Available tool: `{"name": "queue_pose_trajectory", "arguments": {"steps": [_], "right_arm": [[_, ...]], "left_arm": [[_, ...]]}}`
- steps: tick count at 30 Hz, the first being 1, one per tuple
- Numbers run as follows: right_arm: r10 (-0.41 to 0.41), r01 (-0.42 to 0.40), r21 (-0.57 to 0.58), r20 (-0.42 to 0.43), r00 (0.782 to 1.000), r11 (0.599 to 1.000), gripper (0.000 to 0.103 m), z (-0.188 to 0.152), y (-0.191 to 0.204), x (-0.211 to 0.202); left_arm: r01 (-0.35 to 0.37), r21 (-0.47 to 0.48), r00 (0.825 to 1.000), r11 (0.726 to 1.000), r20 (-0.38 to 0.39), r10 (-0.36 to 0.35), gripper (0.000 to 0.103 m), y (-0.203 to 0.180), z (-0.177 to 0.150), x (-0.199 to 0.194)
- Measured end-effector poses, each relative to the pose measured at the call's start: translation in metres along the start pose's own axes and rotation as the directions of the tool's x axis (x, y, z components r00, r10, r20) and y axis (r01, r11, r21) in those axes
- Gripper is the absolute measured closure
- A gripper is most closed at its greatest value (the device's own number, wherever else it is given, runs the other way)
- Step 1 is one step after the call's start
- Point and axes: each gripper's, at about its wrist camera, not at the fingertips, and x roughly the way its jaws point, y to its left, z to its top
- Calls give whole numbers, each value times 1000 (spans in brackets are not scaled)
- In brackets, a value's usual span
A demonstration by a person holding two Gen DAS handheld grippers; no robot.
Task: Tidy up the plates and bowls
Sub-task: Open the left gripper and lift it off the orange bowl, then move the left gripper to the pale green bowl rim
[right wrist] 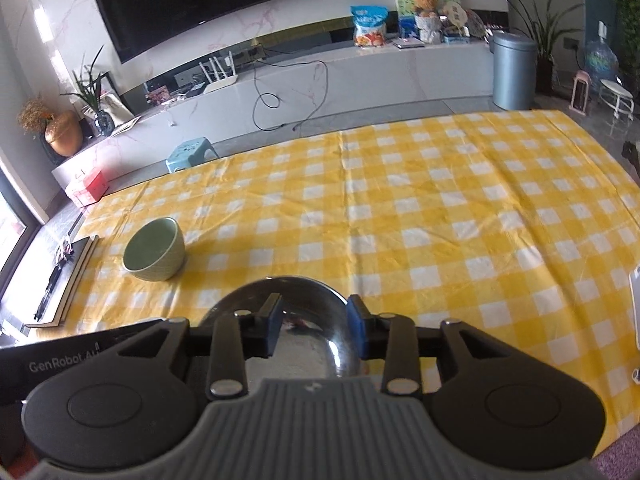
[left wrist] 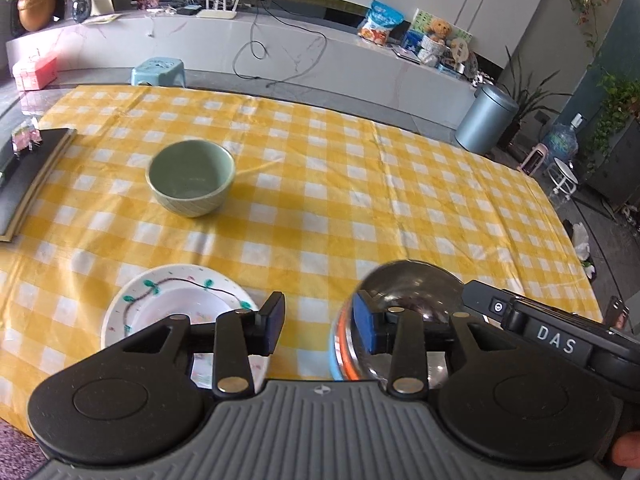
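Observation:
A shiny steel bowl [left wrist: 412, 288] [right wrist: 288, 300] sits near the front edge of the table, with orange and blue rims [left wrist: 340, 344] showing under it. My left gripper [left wrist: 320, 324] is open at the bowl's left side; its right pad [left wrist: 366, 322] overlaps the rim and only cloth shows in the gap. My right gripper [right wrist: 315, 328] is open astride the bowl's right rim, one pad [right wrist: 272, 328] inside and the other outside. Further back on the left stands a green ceramic bowl [left wrist: 190, 178] [right wrist: 154, 250]. A white plate [left wrist: 176, 304] with a painted vine lies just left of my left gripper.
A yellow checked cloth [left wrist: 360, 184] [right wrist: 440, 220] covers the table. A dark book [left wrist: 32, 176] [right wrist: 68, 280] lies at the table's left edge. Some white object [right wrist: 634, 300] pokes in at the right edge. Beyond the table are a blue stool [left wrist: 158, 70] and a grey bin [left wrist: 486, 118].

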Motion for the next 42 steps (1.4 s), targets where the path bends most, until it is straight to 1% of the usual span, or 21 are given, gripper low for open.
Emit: {"name": "queue_pose_trajectory", "arguments": {"steps": [5, 8, 10, 11, 13, 15, 19, 22, 23, 25, 27, 29, 32, 34, 36, 37, 42], "right_arm": [[22, -22, -51, 11, 1000, 998, 61, 3, 20, 6], [-15, 17, -110, 23, 1000, 994, 55, 4, 36, 12], [-31, 35, -139, 30, 999, 990, 48, 5, 46, 17], [-29, 35, -146, 39, 999, 989, 41, 4, 51, 18], [-19, 26, -166, 44, 999, 986, 40, 4, 60, 22], [-8, 13, -174, 30, 1000, 985, 40, 6, 68, 29], [40, -45, -161, -33, 999, 986, 40, 10, 84, 49], [57, -68, -144, -78, 995, 987, 42, 16, 94, 66], [61, -74, -137, -91, 994, 988, 45, 20, 100, 73], [69, -83, -123, -111, 991, 989, 47, 26, 109, 86], [75, -89, -112, -126, 989, 990, 53, 33, 117, 97], [79, -93, -96, -142, 987, 991, 55, 40, 124, 110], [88, -99, -58, -166, 982, 993, 60, 50, 134, 131], [77, -85, -43, -180, 981, 995, 62, 55, 143, 147], [55, -62, -30, -197, 979, 998, 64, 59, 149, 164], [45, -51, -26, -205, 978, 998, 65, 60, 152, 172], [52, -45, 35, -260, 964, 998, 68, 62, 155, 203]], "left_arm": [[-46, -25, 998, 999, 33, 47, 59, 22, 6, -4], [-74, -38, 996, 997, 51, 76, 59, 36, 8, -6], [-88, -47, 994, 995, 60, 91, 59, 46, 9, -7], [-92, -53, 994, 994, 62, 95, 59, 50, 10, -7], [-95, -66, 993, 993, 68, 100, 59, 61, 12, -6], [-99, -74, 992, 992, 73, 105, 59, 71, 14, -6], [-99, -88, 990, 991, 87, 107, 59, 90, 21, -5], [-101, -107, 989, 989, 101, 112, 59, 104, 30, -3], [-105, -116, 988, 988, 103, 117, 59, 110, 34, -1], [-103, -133, 987, 986, 106, 117, 59, 120, 42, 3], [-87, -162, 989, 983, 107, 105, 59, 130, 50, 10], [-66, -183, 991, 981, 106, 86, 59, 138, 59, 19], [-56, -193, 993, 980, 95, 75, 59, 145, 71, 39], [-81, -195, 992, 978, 81, 98, 59, 147, 78, 55], [-112, -195, 991, 975, 52, 124, 59, 150, 84, 72], [-114, -194, 991, 974, 41, 124, 59, 152, 87, 79], [-83, -255, 997, 963, -27, 78, 59, 165, 94, 109]]}}
